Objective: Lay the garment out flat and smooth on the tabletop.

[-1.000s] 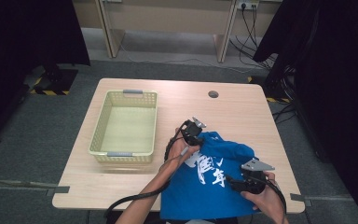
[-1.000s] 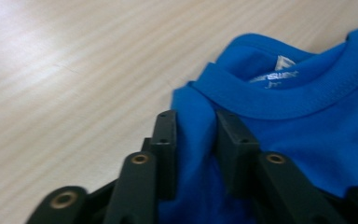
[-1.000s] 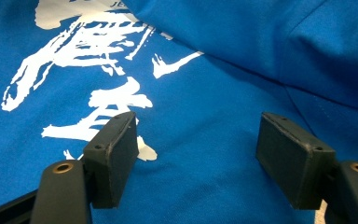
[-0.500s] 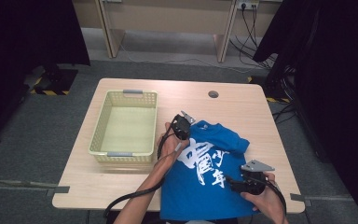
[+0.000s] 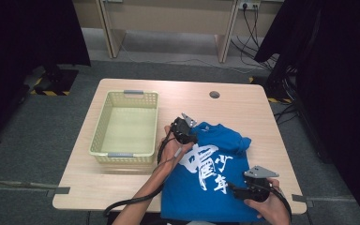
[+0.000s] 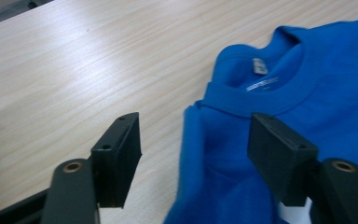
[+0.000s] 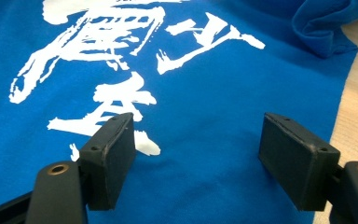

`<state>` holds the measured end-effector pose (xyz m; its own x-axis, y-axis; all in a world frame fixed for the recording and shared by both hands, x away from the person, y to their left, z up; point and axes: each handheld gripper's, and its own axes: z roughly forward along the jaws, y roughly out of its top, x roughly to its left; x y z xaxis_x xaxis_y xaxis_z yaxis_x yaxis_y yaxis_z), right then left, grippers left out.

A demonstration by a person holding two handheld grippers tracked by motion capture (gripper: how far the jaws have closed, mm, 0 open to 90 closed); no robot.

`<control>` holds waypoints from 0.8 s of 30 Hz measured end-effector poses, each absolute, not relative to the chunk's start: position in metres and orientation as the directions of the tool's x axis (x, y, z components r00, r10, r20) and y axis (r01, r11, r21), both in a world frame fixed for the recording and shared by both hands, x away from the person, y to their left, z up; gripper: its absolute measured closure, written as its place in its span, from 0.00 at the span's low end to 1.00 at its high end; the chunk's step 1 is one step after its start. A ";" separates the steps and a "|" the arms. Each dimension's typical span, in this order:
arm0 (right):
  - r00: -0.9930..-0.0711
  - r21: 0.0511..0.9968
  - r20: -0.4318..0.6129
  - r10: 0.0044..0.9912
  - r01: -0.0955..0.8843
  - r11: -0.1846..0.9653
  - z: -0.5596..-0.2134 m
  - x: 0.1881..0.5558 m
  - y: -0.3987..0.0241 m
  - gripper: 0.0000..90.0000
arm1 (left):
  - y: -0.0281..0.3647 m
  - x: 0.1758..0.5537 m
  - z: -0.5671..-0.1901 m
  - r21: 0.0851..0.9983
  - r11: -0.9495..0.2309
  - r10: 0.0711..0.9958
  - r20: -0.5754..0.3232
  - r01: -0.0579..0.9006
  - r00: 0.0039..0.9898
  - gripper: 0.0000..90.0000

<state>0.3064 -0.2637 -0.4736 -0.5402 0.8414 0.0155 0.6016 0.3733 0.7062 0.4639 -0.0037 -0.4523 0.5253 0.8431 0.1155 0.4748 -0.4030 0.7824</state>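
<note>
Left tool (image 5: 187, 127): seen from the high view at the collar end of a blue T-shirt (image 5: 213, 173), held in the person's left hand (image 5: 169, 149). In the left gripper view its jaws have just been opening and are set well apart; the folded shoulder edge of the shirt lies between them, but no pad is pressed on the cloth. Nothing is gripped.

Right tool (image 5: 236, 191): placed at the near right part of the shirt, held in the right hand (image 5: 267, 208), a grey three-cornered plate carried on top. In the right gripper view the jaws are spread wide over flat blue cloth; nothing is clamped.

T-shirt: laid on the right half of the tabletop (image 5: 243, 110), collar pointed away from the person, hem at the near edge. White brush-style lettering (image 7: 98, 51) is printed across the front.

Details given by the left gripper view: the ribbed collar (image 6: 261, 95) and a small neck label (image 6: 259, 66), with bare wood to the left of the shirt.

Details given by the right gripper view: the lettering at close range, and a bunched sleeve (image 7: 326, 25) at the upper right beside a strip of wood.

Details given by the high view: a pale yellow basket (image 5: 98, 136) left of the shirt, apart from it; a round cable hole (image 5: 214, 94) at the far side; grey floor around.
</note>
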 end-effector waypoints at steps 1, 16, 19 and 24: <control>-0.540 0.707 0.021 0.842 0.603 0.369 -0.473 0.307 -0.264 0.30 | -0.004 0.464 -0.452 0.782 -0.403 0.843 0.115 0.475 0.525 0.35; -0.494 0.734 0.004 0.870 0.592 0.333 -0.466 0.318 -0.274 0.29 | -0.008 0.411 -0.447 0.781 -0.429 0.763 0.045 0.454 0.644 0.24; -0.483 0.726 -0.009 0.876 0.599 0.338 -0.468 0.323 -0.275 0.29 | -0.008 0.399 -0.450 0.781 -0.445 0.746 0.052 0.439 0.664 0.23; -0.479 0.710 -0.035 0.877 0.605 0.359 -0.474 0.326 -0.274 0.30 | -0.009 0.379 -0.463 0.751 -0.499 0.706 0.065 0.432 0.705 0.23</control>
